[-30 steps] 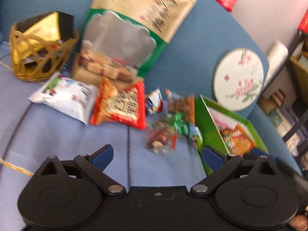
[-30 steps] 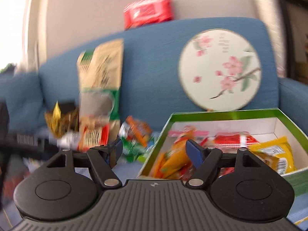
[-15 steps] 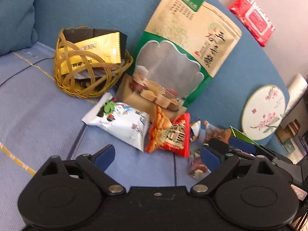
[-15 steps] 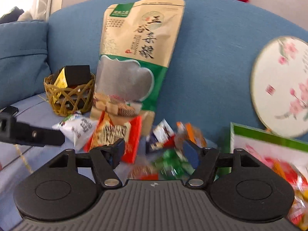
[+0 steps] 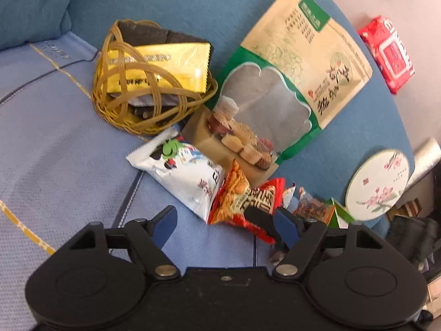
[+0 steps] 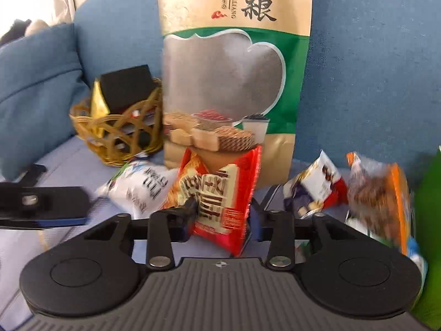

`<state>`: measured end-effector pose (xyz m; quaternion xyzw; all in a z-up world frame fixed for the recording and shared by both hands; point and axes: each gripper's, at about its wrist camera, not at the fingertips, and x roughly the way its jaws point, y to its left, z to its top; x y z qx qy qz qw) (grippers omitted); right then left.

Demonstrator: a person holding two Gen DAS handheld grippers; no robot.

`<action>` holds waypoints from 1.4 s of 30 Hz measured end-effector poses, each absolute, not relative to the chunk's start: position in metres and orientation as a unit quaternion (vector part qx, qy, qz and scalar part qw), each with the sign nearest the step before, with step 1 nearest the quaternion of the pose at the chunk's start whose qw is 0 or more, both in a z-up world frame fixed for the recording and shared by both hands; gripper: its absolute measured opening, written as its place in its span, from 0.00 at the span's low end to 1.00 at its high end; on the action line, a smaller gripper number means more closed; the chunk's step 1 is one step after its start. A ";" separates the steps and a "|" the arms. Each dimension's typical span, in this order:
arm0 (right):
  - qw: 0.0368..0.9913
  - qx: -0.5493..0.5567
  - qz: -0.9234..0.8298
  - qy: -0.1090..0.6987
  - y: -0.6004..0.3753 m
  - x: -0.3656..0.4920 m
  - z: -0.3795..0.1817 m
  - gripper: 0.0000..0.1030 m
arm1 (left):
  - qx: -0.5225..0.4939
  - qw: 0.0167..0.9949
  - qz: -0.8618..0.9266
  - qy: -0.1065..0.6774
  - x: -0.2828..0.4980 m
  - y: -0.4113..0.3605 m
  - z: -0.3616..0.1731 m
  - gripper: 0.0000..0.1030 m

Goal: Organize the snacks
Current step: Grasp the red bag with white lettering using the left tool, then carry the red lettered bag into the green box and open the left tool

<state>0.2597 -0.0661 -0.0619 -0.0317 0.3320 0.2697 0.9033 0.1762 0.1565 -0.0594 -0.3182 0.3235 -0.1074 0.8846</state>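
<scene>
A red snack packet (image 6: 220, 198) lies on the blue sofa seat and sits between the fingers of my right gripper (image 6: 222, 218), whose jaws stand either side of its lower part; whether they pinch it I cannot tell. The same packet (image 5: 242, 201) shows in the left wrist view, with a right finger lying on it. My left gripper (image 5: 224, 224) is open and empty, hovering just short of the pile. A white snack bag (image 5: 182, 173) lies left of the red packet. A green box (image 5: 339, 218) edge shows at the right.
A wicker basket (image 5: 148, 91) holding a yellow packet stands by the backrest. A large tan-and-green pouch (image 5: 286, 82) leans against the backrest. Small wrapped snacks (image 6: 358, 190) lie right of the red packet. A round floral fan (image 5: 377, 184) and a red wipes pack (image 5: 388, 55) sit further right.
My right gripper has swung left from the green box and moved in around the red packet. My left gripper has swung left, facing the basket and pile.
</scene>
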 end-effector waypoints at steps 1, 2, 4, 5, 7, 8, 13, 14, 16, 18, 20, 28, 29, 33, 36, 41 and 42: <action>0.900 -0.040 0.278 0.334 -0.067 0.252 -0.061 0.57 | -0.307 0.886 -0.112 0.328 0.177 0.153 -0.060 0.78; 0.896 -0.044 0.285 0.337 -0.070 0.242 -0.059 0.57 | -0.297 0.887 -0.118 0.332 0.177 0.149 -0.060 0.74; 0.891 -0.046 0.295 0.341 -0.076 0.221 -0.057 0.56 | -0.279 0.888 -0.137 0.340 0.176 0.141 -0.062 0.66; 0.889 -0.043 0.301 0.344 -0.081 0.211 -0.056 0.56 | -0.270 0.885 -0.151 0.347 0.176 0.136 -0.063 0.57; 0.884 -0.032 0.308 0.349 -0.094 0.187 -0.055 0.56 | -0.254 0.877 -0.184 0.365 0.174 0.124 -0.067 0.41; 0.885 -0.029 0.305 0.350 -0.101 0.173 -0.056 0.56 | -0.249 0.872 -0.197 0.373 0.173 0.119 -0.070 0.32; 0.904 0.011 0.273 0.329 -0.143 0.124 -0.065 0.63 | -0.210 0.859 -0.246 0.397 0.161 0.086 -0.075 0.24; 0.907 0.021 0.269 0.325 -0.148 0.120 -0.069 0.65 | -0.211 0.855 -0.253 0.400 0.160 0.082 -0.076 0.24; 0.911 0.046 0.264 0.312 -0.158 0.113 -0.071 0.68 | -0.208 0.850 -0.261 0.408 0.158 0.076 -0.079 0.25; 0.914 0.082 0.260 0.300 -0.169 0.110 -0.073 0.75 | -0.203 0.853 -0.259 0.405 0.156 0.073 -0.079 0.27; 0.914 0.119 0.256 0.290 -0.176 0.110 -0.075 0.77 | -0.203 0.854 -0.259 0.404 0.155 0.074 -0.077 0.27; 0.902 0.144 0.265 0.309 -0.179 0.115 -0.087 0.82 | -0.203 0.843 -0.292 0.404 0.144 0.079 -0.069 0.39; 0.902 0.146 0.266 0.309 -0.179 0.116 -0.087 0.83 | -0.196 0.843 -0.289 0.409 0.144 0.076 -0.073 0.40; 0.901 0.142 0.255 0.321 -0.178 0.115 -0.091 0.80 | -0.211 0.841 -0.281 0.412 0.148 0.075 -0.085 0.36; 0.894 0.154 0.266 0.327 -0.179 0.116 -0.091 0.53 | -0.230 0.838 -0.279 0.408 0.146 0.074 -0.088 0.13; 0.913 0.129 0.248 0.298 -0.185 0.107 -0.073 0.50 | -0.273 0.832 -0.277 0.395 0.147 0.059 -0.073 0.13; 0.919 0.126 0.242 0.283 -0.190 0.104 -0.066 0.49 | -0.269 0.834 -0.284 0.390 0.150 0.052 -0.065 0.13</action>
